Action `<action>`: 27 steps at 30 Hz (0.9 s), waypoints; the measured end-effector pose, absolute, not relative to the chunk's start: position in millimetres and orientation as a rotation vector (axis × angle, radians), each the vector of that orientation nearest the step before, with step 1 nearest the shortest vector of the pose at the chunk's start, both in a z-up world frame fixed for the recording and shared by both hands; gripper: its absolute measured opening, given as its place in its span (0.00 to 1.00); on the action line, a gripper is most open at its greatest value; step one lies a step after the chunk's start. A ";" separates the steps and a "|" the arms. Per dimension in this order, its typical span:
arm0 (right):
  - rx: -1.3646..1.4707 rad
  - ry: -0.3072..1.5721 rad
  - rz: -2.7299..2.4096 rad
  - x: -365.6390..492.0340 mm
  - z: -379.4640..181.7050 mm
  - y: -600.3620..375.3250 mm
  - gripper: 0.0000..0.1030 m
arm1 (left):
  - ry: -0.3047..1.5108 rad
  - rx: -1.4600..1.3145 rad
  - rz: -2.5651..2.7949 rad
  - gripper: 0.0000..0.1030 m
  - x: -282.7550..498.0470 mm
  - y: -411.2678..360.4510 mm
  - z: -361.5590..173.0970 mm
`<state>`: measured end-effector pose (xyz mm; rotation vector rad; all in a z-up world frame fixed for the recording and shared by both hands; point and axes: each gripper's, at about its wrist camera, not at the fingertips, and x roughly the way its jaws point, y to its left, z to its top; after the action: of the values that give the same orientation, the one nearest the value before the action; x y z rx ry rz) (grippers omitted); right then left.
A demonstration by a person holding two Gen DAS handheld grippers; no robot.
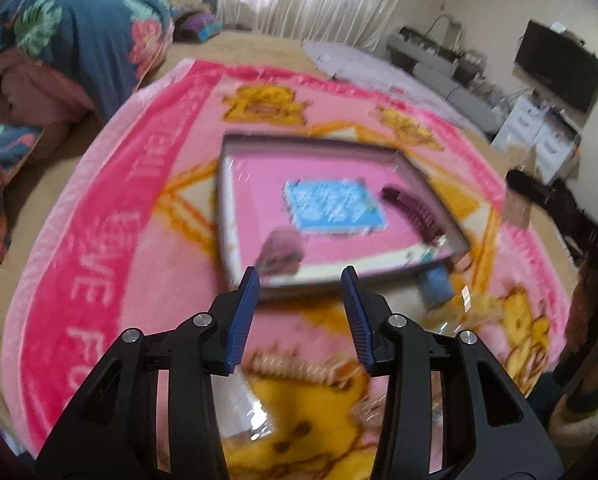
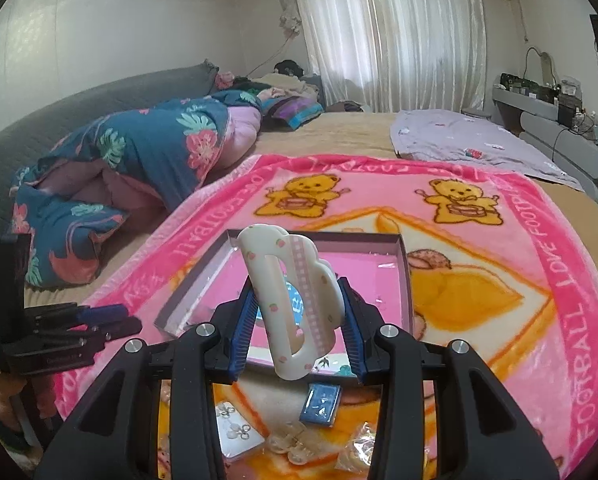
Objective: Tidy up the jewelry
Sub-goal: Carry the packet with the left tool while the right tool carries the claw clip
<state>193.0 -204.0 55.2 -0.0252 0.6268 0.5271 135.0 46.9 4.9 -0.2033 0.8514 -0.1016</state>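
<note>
My right tool (image 2: 297, 312) is clamped on a white hair claw clip (image 2: 295, 304), held above the pink tray (image 2: 405, 276) on the bed; it looks light, stiff and slick, so I grip its flat sides. My left tool (image 1: 299, 314) hangs apart, empty. The tray holds a blue card (image 1: 333, 208) and a dark comb (image 1: 413, 212).
</note>
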 end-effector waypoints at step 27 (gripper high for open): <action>-0.059 0.667 0.530 247.4 36.1 -193.1 0.37 | 0.884 -0.265 -0.016 0.27 118.8 75.2 -15.6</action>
<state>247.4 -193.1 36.1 -0.0592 0.6666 0.5300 118.8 75.2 -15.6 -0.2647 0.8840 -0.0164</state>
